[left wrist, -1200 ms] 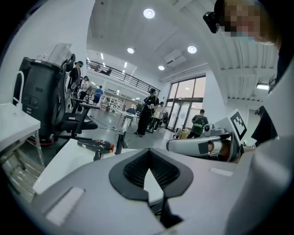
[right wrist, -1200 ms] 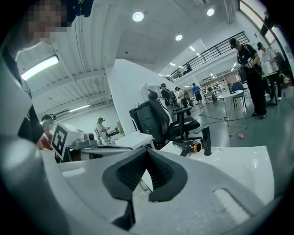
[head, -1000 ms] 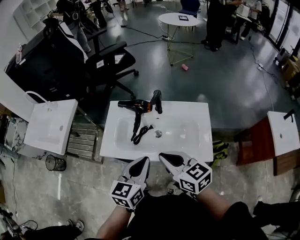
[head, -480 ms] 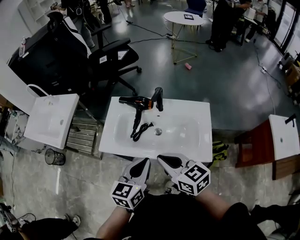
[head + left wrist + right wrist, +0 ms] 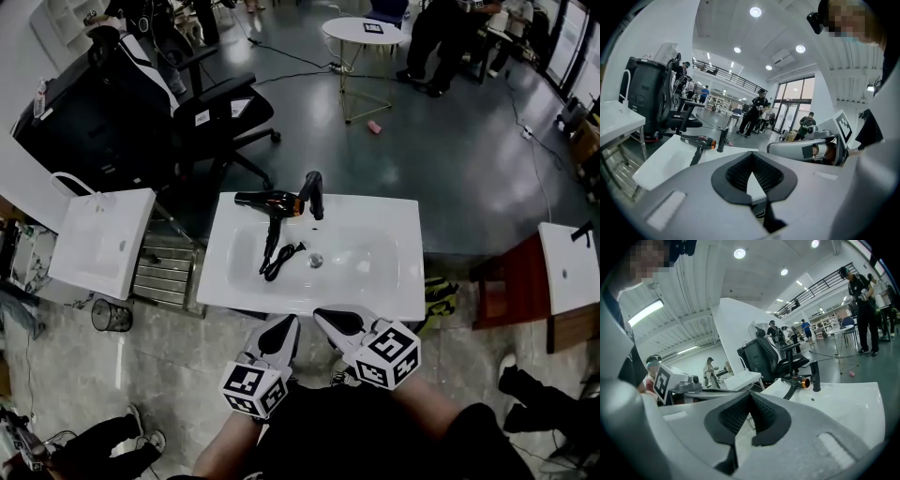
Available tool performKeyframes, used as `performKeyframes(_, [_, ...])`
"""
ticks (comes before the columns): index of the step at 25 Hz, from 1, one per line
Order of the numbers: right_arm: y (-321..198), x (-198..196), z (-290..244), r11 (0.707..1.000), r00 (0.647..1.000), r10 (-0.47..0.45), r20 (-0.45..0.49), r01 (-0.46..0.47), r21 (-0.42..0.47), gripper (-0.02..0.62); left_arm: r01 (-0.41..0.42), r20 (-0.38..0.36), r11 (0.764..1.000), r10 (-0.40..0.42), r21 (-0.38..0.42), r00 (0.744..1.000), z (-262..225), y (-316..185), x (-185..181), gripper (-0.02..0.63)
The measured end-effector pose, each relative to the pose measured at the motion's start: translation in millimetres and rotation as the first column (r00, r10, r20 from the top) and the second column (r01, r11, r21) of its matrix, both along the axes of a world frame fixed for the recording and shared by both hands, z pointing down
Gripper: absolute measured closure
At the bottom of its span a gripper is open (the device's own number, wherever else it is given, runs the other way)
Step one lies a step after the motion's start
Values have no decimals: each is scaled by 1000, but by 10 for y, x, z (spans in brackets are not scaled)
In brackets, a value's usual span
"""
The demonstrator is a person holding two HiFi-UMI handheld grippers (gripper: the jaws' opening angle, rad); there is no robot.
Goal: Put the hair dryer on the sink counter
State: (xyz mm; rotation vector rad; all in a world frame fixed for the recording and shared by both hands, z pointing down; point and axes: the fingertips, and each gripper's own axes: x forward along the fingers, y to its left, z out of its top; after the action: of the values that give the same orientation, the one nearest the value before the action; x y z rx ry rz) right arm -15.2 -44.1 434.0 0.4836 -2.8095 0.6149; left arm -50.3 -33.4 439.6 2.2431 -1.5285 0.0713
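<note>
The black hair dryer (image 5: 269, 203) with an orange ring lies on the back left of the white sink counter (image 5: 384, 298), its handle and coiled cord (image 5: 280, 261) reaching into the basin. It rests right beside the black faucet (image 5: 313, 194). Both grippers hang low near my body, short of the counter's front edge. The left gripper (image 5: 282, 327) is shut on nothing, and so is the right gripper (image 5: 329, 319). The left gripper view shows the hair dryer (image 5: 698, 142) far ahead of the left gripper (image 5: 752, 197). Beyond the right gripper (image 5: 740, 437) the hair dryer (image 5: 799, 382) shows too.
A second white sink (image 5: 98, 246) stands to the left with a wire bin (image 5: 111, 316) below it. A third sink (image 5: 572, 267) and a wooden cabinet (image 5: 506, 298) are at the right. Behind the counter are a black office chair (image 5: 211, 117), a round table (image 5: 361, 33) and several people.
The hair dryer and both grippers keep their places. Only the head view has drifted a little, and a person's legs have come in at the lower edges.
</note>
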Motion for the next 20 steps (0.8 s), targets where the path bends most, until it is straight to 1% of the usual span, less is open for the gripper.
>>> performKeyframes(11, [10, -48, 12, 1000, 1000, -19, -6, 19, 2, 595, -3, -2, 1000, 3, -4, 1000, 6, -11, -6, 603])
performKeyframes(20, [-9, -64, 25, 1000, 1000, -25, -7, 25, -15, 595, 2, -2, 1000, -2, -13, 1000, 7, -20, -15, 603])
